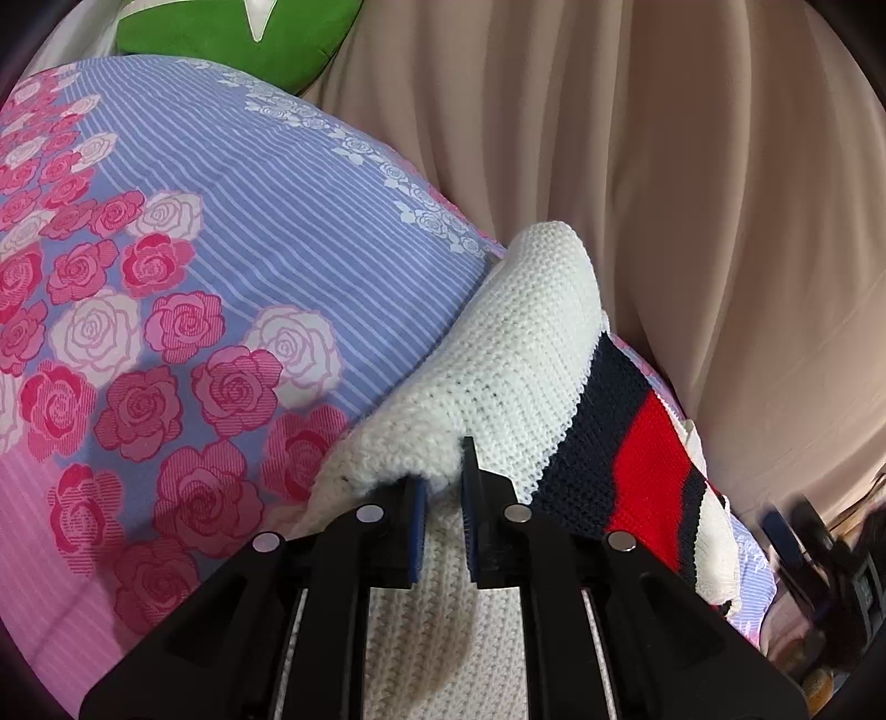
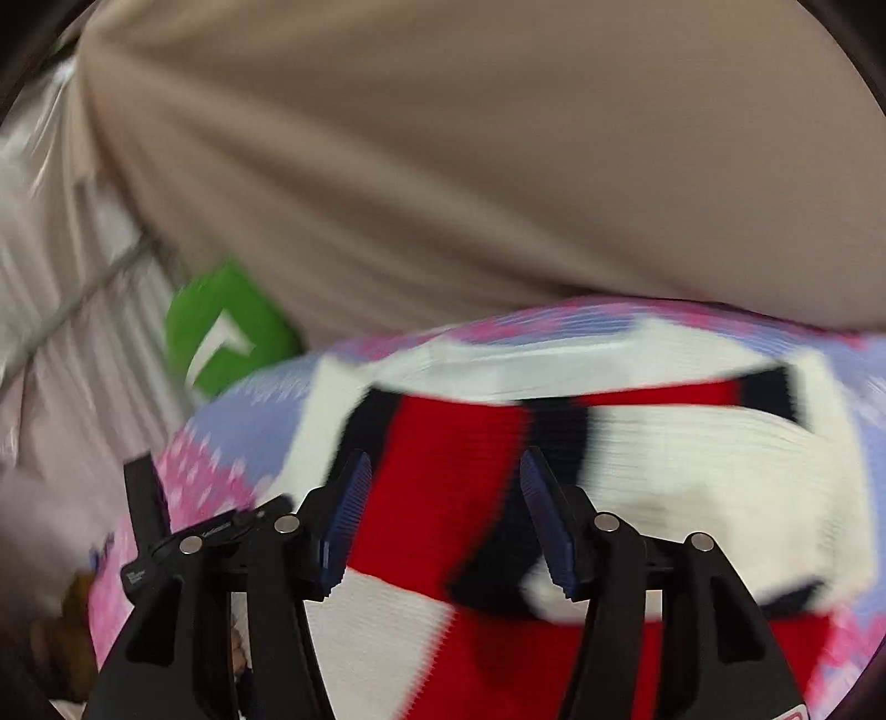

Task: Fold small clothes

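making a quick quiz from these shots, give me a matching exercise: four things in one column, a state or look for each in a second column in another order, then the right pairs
Things:
1. left hand-held gripper
2. right hand-held gripper
3. bedsheet
4. green cushion

States:
A. open above the striped knit
B. lies at the far end of the bed
C. closed on the white knit
D. printed with pink roses

Pairs: 1-C, 2-A, 3-D, 4-B

The white knit is part of the sweater.

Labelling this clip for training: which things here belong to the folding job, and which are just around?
Job: white knitted sweater with navy and red stripes; left hand-held gripper; right hand-held gripper.

Just around: rose-print striped bedsheet; green cushion; beige curtain.
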{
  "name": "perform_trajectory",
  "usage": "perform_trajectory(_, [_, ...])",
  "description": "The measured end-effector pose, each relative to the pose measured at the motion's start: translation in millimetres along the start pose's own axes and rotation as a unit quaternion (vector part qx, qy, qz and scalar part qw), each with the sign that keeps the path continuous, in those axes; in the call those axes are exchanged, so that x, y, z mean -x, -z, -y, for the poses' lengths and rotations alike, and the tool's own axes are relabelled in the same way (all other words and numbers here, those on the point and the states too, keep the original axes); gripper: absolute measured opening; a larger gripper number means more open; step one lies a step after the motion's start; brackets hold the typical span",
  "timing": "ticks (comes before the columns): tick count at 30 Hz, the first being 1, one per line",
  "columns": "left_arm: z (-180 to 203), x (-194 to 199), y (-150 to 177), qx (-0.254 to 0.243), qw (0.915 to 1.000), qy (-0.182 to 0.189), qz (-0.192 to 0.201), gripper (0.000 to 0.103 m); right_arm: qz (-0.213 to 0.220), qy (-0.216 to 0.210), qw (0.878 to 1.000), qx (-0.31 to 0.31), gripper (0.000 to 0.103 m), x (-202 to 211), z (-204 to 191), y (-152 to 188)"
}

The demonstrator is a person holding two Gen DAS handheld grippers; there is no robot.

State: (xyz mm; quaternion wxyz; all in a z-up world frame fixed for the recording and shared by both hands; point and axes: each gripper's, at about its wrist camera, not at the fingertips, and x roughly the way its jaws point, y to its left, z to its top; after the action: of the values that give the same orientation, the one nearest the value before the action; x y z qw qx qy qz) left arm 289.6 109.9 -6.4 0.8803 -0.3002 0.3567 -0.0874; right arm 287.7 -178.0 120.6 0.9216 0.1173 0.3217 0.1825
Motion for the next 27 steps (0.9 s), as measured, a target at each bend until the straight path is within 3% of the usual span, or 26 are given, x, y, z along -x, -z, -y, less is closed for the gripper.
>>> perform_trajectory(5, [1.0,-2.7,-0.5,0.001,1.0,0.002,0.0,0.011,-0.034,-0.007,0.999,0.033,0.056,-88.2,-45.4,-28.0])
perform_trajectory(11, [2.5,-3.3,0.5,-0.003,1.0,-0.002,0.0,0.011,-0.067,-0.006,0.998,0.018,0.062,-156.0,-46.9,-43.0])
perform_trajectory(13, [4.5,-4.2,0.9,-0.008,0.9999,-0.007,0.001,0.011,-0.087,-0.008,0.996,0.028,0.052,-176.4,-48.5,-39.4])
perform_trajectory(14, [5.4,-5.3,0.9,-0.01,0.9999,-0.009,0.001,0.011,-0.092,-0.007,0.995,0.036,0.023,-181.2,-50.2,-40.6])
perform_trajectory(15, [6.5,-5.7,1.1,-0.012,0.9999,-0.011,0.001,0.011,-0.098,-0.013,0.994,0.035,0.009,-183.1,-49.6,-42.1])
perform_trajectory(21, [17.2,-6.7,2.7,-0.028,0.9992,-0.027,0.004,0.011,-0.029,-0.039,0.998,0.031,0.007,-164.1,-60.5,-73.1])
perform_trajectory(24, [20.5,-8.0,3.2,-0.031,0.9991,-0.03,0.005,0.011,-0.043,-0.031,0.998,0.035,0.007,-183.6,-65.1,-74.5])
perform_trajectory(27, [21.6,-7.5,3.7,-0.033,0.999,-0.031,0.005,0.011,-0.096,0.008,0.994,0.048,0.008,-224.6,-61.7,-59.1])
